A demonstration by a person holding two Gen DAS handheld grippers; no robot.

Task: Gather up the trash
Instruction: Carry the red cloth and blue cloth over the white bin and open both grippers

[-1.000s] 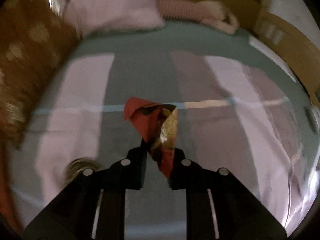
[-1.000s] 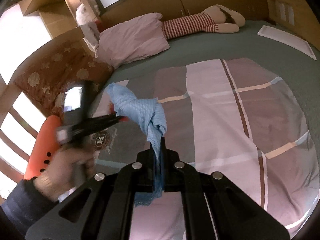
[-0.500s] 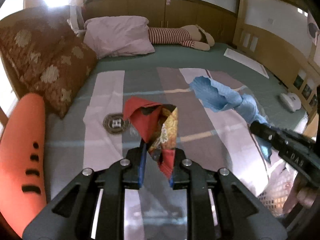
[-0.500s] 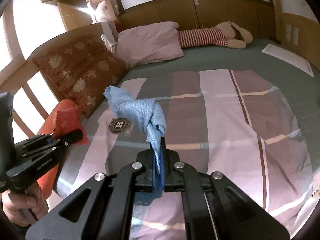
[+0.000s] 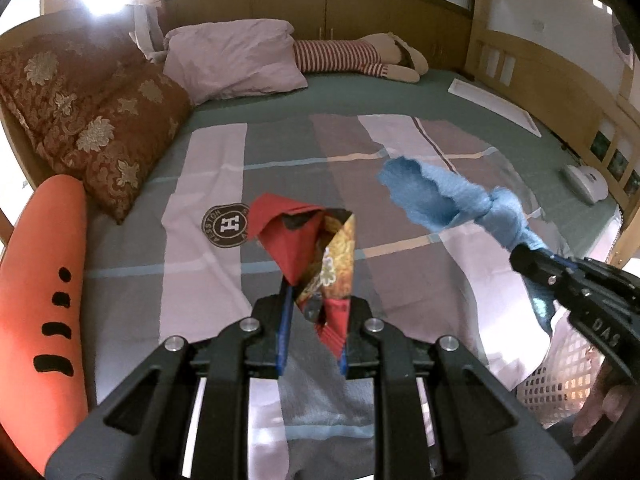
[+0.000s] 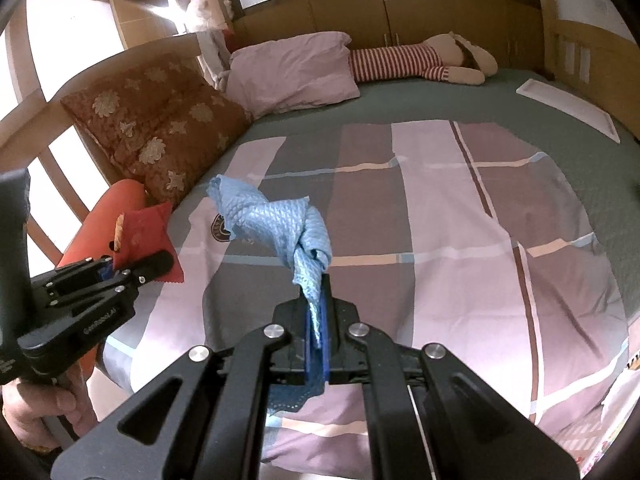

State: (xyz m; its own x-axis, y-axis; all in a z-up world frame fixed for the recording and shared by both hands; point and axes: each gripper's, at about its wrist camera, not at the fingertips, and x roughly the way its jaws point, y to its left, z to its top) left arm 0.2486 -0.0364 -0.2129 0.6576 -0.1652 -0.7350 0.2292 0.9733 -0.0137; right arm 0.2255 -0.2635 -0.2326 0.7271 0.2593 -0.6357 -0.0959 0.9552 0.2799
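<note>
My left gripper [image 5: 314, 316] is shut on a red and gold crumpled wrapper [image 5: 312, 248] and holds it above the bed's near edge. It also shows in the right wrist view [image 6: 144, 236], at the left. My right gripper [image 6: 318, 308] is shut on a crumpled blue paper towel [image 6: 276, 224]. In the left wrist view the towel [image 5: 444, 200] and the right gripper [image 5: 528, 260] are at the right, above a white mesh basket [image 5: 560, 376] beside the bed.
The bed carries a plaid blanket [image 6: 440, 220], a brown floral cushion [image 5: 100, 120], a pink pillow [image 5: 232, 60], a striped plush toy [image 5: 352, 56] and an orange bolster [image 5: 36, 300]. Wooden panels [image 5: 540, 64] run along the right.
Both grippers have pulled back from the bed with their loads. The view has widened, and the white basket has come into the left wrist view at lower right.
</note>
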